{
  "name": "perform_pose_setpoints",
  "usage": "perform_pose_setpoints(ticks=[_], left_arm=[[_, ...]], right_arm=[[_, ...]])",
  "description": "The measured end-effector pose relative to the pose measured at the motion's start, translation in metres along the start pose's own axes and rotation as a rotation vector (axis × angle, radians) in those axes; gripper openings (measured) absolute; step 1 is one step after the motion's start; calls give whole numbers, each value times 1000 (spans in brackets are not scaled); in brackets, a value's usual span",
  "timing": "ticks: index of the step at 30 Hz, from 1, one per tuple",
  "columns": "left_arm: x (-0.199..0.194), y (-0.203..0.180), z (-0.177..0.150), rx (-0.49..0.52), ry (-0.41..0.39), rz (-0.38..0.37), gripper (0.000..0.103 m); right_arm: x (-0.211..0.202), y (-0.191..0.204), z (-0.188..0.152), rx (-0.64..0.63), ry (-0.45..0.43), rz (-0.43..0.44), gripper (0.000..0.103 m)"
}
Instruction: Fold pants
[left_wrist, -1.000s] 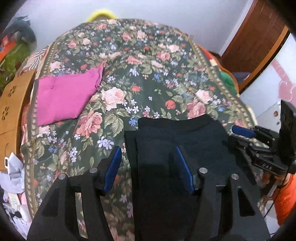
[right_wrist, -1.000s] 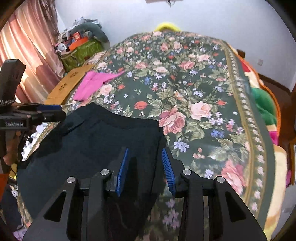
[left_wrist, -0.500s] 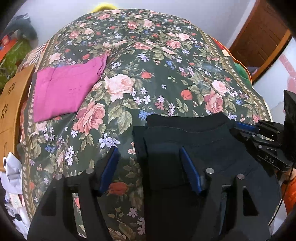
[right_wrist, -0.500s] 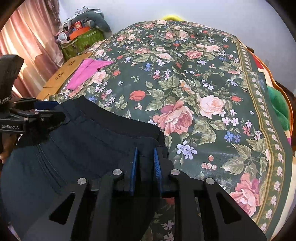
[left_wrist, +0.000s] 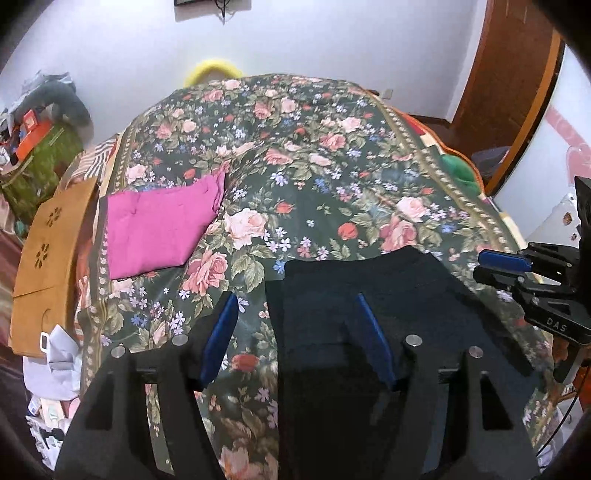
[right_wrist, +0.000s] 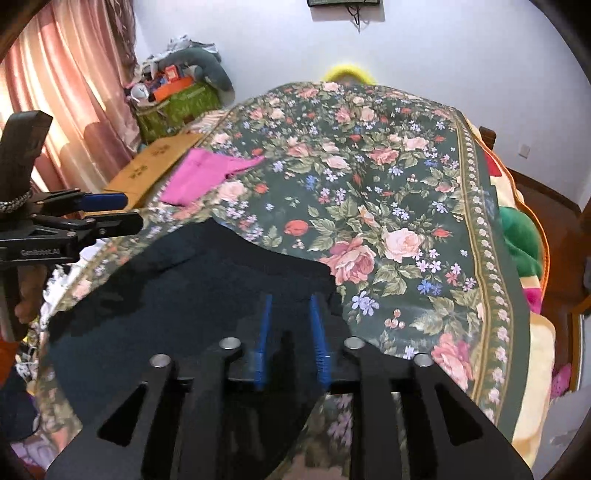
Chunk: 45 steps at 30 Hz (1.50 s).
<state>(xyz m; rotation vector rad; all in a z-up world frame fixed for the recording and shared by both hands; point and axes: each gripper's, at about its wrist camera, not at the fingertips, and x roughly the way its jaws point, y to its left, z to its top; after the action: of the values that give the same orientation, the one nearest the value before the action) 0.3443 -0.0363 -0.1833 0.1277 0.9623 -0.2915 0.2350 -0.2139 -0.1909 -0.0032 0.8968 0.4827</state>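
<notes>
Jaws: left gripper (left_wrist: 297, 332) spread wide, straddling the left edge of the dark pants (left_wrist: 388, 295); right gripper (right_wrist: 291, 332) partly apart over their right edge, gripping nothing. Pants lie folded at the near end of the floral bedspread (left_wrist: 314, 166); folded magenta cloth (left_wrist: 159, 225) far-left.

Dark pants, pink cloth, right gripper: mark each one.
dark pants (left_wrist: 399, 295), left wrist view, flat top layer.
pink cloth (left_wrist: 155, 229), left wrist view, middle of the folded piece.
right gripper (right_wrist: 291, 301), right wrist view, between its fingertips.
</notes>
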Motion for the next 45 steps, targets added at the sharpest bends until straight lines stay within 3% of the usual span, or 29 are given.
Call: perform_pose_setpoints(ticks=[1, 3, 5, 10, 18, 21, 27, 31, 32, 35, 38, 40, 41, 45], left_arm=[[-3, -1, -1, -3, 2, -10, 67], [-7, -2, -4, -23, 20, -33, 82], [-6, -1, -9, -49, 45, -57, 92], [12, 5, -25, -132, 161, -136, 92], [53, 10, -44, -217, 325, -226, 92], [64, 10, -45, -244, 353, -256, 93], [75, -2, -38, -205, 377, -266, 95], [77, -6, -35, -158, 383, -298, 95], [77, -6, -35, -152, 381, -302, 93], [72, -6, -34, -131, 357, -293, 79], [63, -2, -34, -121, 322, -280, 63], [58, 1, -33, -123, 307, -262, 53], [56, 1, -33, -125, 301, -241, 42], [35, -4, -26, -91, 226, -193, 29]], right_arm=[[-3, 1, -1, 8, -5, 6, 37], [-12, 1, -6, 35, -28, 18, 69], [-17, 1, -12, 55, -42, 25, 78], [-9, -3, -28, 83, 28, 31, 80], [23, -16, -52, 190, 148, 110, 80], [31, -20, -53, 230, 165, 178, 81], [55, -24, -52, 301, 219, 310, 81], [60, -21, -46, 290, 241, 342, 70], [61, -19, -45, 283, 245, 352, 62], [58, -14, -41, 247, 245, 356, 45], [45, 2, -36, 137, 211, 293, 33], [39, 12, -33, 88, 188, 266, 29], [37, 14, -31, 78, 181, 261, 27], [30, 18, -21, 58, 142, 258, 23]])
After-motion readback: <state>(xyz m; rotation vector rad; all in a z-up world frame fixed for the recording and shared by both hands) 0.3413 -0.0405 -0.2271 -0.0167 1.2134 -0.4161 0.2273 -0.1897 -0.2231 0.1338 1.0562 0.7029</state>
